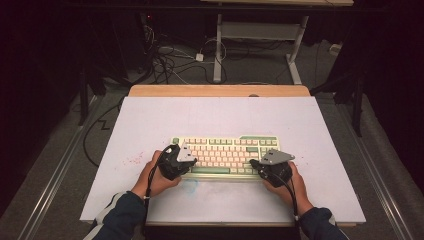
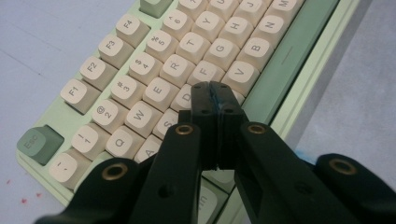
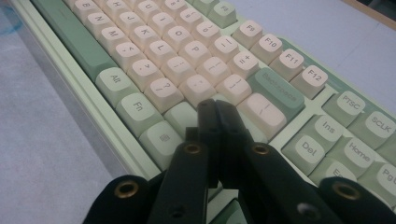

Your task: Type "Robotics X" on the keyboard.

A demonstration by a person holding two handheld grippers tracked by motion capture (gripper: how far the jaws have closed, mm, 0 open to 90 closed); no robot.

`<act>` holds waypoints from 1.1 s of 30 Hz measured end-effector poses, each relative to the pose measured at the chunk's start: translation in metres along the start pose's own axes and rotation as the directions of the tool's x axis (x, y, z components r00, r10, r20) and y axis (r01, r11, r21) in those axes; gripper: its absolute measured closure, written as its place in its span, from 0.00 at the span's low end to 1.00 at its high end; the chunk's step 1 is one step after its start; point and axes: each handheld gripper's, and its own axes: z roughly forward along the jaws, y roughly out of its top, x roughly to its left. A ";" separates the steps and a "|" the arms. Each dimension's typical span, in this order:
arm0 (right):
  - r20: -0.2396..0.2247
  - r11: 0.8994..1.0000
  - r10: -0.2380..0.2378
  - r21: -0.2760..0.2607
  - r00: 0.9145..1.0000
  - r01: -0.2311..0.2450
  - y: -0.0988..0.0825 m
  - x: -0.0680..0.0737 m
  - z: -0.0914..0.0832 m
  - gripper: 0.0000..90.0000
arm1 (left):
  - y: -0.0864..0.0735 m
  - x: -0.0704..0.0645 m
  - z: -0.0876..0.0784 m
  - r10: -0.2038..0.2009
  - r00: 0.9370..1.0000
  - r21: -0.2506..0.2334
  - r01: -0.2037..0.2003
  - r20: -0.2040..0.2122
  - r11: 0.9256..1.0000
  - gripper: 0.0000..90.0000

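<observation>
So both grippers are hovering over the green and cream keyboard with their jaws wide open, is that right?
Not quite. Both are over the keyboard, but the jaws are shut, not open. The left gripper view and the right gripper view each show the two jaws pressed together, nothing between them.
</observation>
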 end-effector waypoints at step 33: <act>0.002 1.000 -0.002 0.004 1.000 0.002 0.001 -0.001 -0.001 0.99 | 0.002 0.000 -0.005 0.017 1.000 -0.068 -0.018 -0.019 0.998 0.92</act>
